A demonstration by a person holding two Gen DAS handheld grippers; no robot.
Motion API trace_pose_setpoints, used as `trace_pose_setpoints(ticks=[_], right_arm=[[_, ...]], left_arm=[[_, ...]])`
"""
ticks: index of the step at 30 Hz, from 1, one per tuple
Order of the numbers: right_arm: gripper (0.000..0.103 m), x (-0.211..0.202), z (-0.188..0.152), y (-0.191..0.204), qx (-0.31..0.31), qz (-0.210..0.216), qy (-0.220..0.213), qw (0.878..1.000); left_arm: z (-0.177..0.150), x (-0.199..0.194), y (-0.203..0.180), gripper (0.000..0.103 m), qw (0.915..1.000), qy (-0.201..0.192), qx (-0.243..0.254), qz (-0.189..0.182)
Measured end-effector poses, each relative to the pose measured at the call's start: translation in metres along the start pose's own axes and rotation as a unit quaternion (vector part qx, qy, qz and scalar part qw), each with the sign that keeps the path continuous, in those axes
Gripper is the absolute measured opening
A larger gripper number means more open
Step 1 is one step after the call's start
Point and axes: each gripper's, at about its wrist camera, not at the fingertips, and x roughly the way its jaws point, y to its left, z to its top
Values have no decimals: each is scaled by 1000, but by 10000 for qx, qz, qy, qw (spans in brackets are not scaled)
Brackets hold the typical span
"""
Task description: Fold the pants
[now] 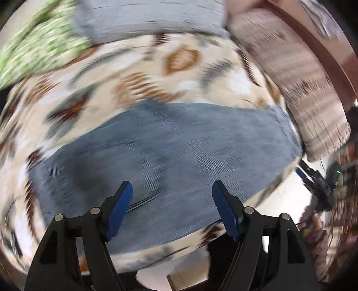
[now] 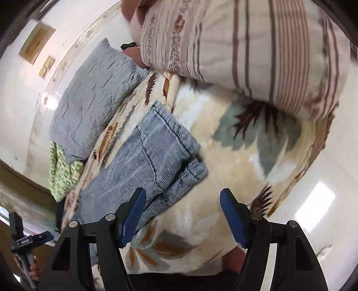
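At the bottom of the left wrist view, our left gripper [image 1: 172, 190] stands with its blue pads spread wide and nothing between them. Just beyond them the pants [image 1: 170, 156], blue-grey and ribbed, lie flat across the middle of the frame on a floral blanket [image 1: 134, 73]; the view is smeared by motion blur. At the right edge we see our right gripper [image 1: 313, 176], too blurred there to judge its opening. Farther up, a grey pillow [image 1: 147, 20] sits at top centre, a green patterned cloth [image 1: 42, 47] at upper left, and a striped pillow [image 1: 297, 73] at upper right.

In the right wrist view, our right gripper [image 2: 183, 199] is also wide open and empty. Its left pad [image 2: 133, 218] overlaps the pants [image 2: 143, 161] in the frame; we cannot tell if it touches them. The pants run from lower left toward centre, their waistband end toward the middle. Beyond lie the grey pillow [image 2: 94, 98] at left, the green cloth [image 2: 63, 172] below it, and the striped pillow [image 2: 257, 44] at top right.
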Motion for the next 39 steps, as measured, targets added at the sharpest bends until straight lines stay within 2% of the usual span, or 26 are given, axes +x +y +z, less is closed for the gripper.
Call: trace_pose_setpoints(ticks=[4, 12, 15, 18, 20, 25, 32, 37, 39], right_arm=[[71, 11, 0, -5, 217, 170, -117, 9996], [71, 17, -2, -16, 445, 502, -333, 9972], [71, 17, -3, -20, 502, 689, -338, 9958], [71, 16, -5, -23, 531, 823, -335, 9946], [71, 16, -6, -24, 525, 928, -336, 9937], [71, 19, -11, -23, 530, 1264, -301, 9901], [68, 27, -11, -30, 742, 1662, -355, 9827], [67, 33, -6, -37, 843, 1932, -462, 9764], [60, 39, -2, -42, 950, 2103, -503, 9717]], left_arm=[[40, 28, -60, 73, 9986, 264, 430, -168], [126, 96, -183, 73, 9891, 721, 1151, -567], [148, 124, -214, 73, 9851, 932, 1201, -803], [162, 145, -231, 73, 9823, 1052, 1300, -850], [168, 155, -238, 73, 9805, 1137, 1338, -889], [178, 179, -253, 73, 9672, 1548, 1582, -1250], [179, 203, -277, 73, 9502, 1726, 2360, -1075], [172, 219, -292, 74, 9308, 1986, 2783, -1294], [163, 223, -302, 78, 9203, 2083, 2969, -1468]])
